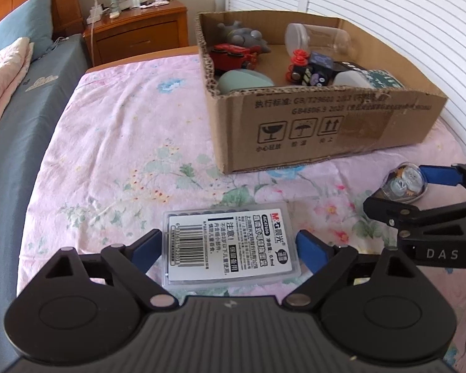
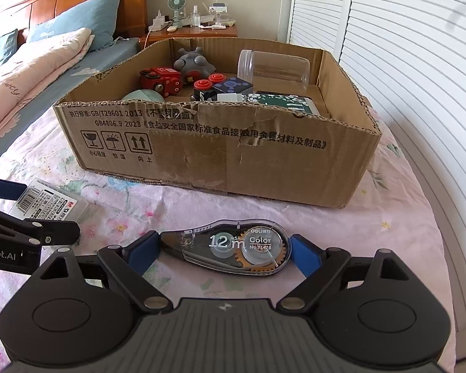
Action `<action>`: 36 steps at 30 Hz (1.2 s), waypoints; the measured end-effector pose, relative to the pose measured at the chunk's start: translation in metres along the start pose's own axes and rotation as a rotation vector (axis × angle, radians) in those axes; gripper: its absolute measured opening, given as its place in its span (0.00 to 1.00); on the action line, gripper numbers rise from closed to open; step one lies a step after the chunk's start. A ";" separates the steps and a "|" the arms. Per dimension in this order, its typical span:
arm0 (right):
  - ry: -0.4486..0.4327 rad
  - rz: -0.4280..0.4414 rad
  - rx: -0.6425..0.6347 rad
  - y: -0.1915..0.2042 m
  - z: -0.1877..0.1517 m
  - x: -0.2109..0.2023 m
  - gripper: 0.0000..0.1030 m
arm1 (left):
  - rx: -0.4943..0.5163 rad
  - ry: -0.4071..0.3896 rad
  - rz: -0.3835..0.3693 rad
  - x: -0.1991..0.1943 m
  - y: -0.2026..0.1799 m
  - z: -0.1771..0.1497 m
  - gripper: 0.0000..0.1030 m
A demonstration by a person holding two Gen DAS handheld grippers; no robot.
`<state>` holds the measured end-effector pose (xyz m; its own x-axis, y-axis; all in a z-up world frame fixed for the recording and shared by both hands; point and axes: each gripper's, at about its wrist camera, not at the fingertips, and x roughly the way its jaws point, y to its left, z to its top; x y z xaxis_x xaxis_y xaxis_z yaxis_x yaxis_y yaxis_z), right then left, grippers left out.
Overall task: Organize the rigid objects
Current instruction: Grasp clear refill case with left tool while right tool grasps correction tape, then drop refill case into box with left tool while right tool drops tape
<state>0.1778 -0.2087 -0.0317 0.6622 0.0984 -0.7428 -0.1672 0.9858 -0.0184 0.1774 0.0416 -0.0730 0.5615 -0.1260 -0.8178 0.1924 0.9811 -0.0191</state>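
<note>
The open brown cardboard box (image 2: 220,152) beyond both sets of fingers already holds toys and a jar. The left gripper (image 1: 230,244) pinches a clear flat labelled plastic case (image 1: 231,245) between its blue pads. The right gripper (image 2: 223,245) likewise clamps a clear teardrop-shaped correction-tape dispenser (image 2: 233,245); both items remain on the pink floral bedsheet (image 1: 124,143), unboxed.

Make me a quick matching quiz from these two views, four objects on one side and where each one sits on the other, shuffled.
Things:
1. correction tape
2. clear plastic case
3. clear jar
4. small fan

Places:
A. lying on its side in the cardboard box
B. on the nightstand
C. between the left tongs
D. between the right tongs

Pairs: 1-D, 2-C, 3-A, 4-B
</note>
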 end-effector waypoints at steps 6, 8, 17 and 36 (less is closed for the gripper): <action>-0.002 0.033 -0.016 -0.004 0.002 -0.017 0.90 | 0.063 -0.013 -0.054 -0.012 -0.002 0.003 0.88; -0.008 0.036 -0.036 -0.005 0.006 -0.025 0.90 | 0.084 -0.013 -0.075 -0.019 -0.002 0.006 0.88; -0.083 0.075 -0.103 -0.020 0.034 -0.065 0.90 | 0.171 -0.089 -0.143 -0.060 -0.006 0.041 0.88; -0.154 0.041 -0.086 -0.052 0.066 -0.085 0.90 | 0.172 -0.176 -0.162 -0.013 -0.036 0.132 0.89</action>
<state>0.1780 -0.2592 0.0765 0.7566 0.1641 -0.6329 -0.2538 0.9658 -0.0530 0.2693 -0.0111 0.0137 0.6402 -0.3169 -0.6998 0.4160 0.9088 -0.0310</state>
